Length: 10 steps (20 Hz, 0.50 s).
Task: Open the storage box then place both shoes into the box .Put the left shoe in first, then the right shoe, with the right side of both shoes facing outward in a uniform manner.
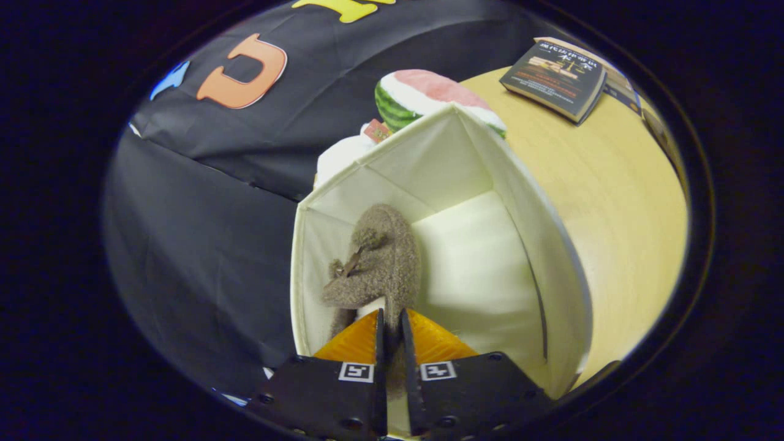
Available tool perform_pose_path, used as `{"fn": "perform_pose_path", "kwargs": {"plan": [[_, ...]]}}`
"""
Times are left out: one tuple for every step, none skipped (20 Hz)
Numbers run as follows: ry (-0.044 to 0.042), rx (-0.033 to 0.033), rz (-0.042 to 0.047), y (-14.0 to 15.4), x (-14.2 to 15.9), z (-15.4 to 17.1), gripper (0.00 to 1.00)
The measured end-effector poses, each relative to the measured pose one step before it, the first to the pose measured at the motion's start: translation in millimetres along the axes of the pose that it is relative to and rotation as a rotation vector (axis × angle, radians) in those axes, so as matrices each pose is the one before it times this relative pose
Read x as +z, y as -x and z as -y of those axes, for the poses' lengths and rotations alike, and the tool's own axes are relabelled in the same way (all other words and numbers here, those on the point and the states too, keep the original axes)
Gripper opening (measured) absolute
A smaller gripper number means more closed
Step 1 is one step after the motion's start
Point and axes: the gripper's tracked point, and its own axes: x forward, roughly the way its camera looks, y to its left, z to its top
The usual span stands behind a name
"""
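Gripper view: the tongs are seen nearly closed, both fingers pressed on the rear part of a fuzzy brown shoe, which is pinched in the narrow gap between them. The shoe is held inside the open box, close to the wall on one side, with the other half of the white floor left bare beside it. The shoe extends straight ahead from the fingertips, its long axis in line with the fingers and running toward the far corner of the box. The rounded end is the far one, so the toe is judged to point away from the tongs; a small dark bow is seen on its upper. Whether the sole rests on the floor cannot be told. The coming release is judged to turn on this alignment: the shoe lies along the wall, and room is left alongside for the second one. Beyond the box, a watermelon toy and a book lie on the desk.
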Motion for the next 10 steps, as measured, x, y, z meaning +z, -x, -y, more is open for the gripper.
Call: {"fn": "perform_pose_path", "kwargs": {"plan": [[0.01572,0.00035,0.00781,0.8,1.86,-1.38,0.15],[0.0165,0.01177,0.00409,-0.04,-0.01,-5.19,0.22],[0.01779,0.00378,-0.00192,0.4,0.1,-2.28,0.32],[0.01551,0.00251,-0.00107,2.55,-0.42,-1.12,0.42],[0.01883,0.0004,0.00459,3.77,1.34,-0.41,0.52],[0.02441,-0.00134,0.01266,6.63,1.9,0.28,0.62],[0.03073,0.00009,0.01868,7.79,3.39,0.17,0.7],[0.03678,-0.00082,0.0225,9.46,3.72,-0.43,0.78],[0.04097,-0.00201,0.02625,11.43,5.36,0.85,0.82],[0.04043,0.00036,0.03142,12.62,5.88,-0.25,0.86]]}}
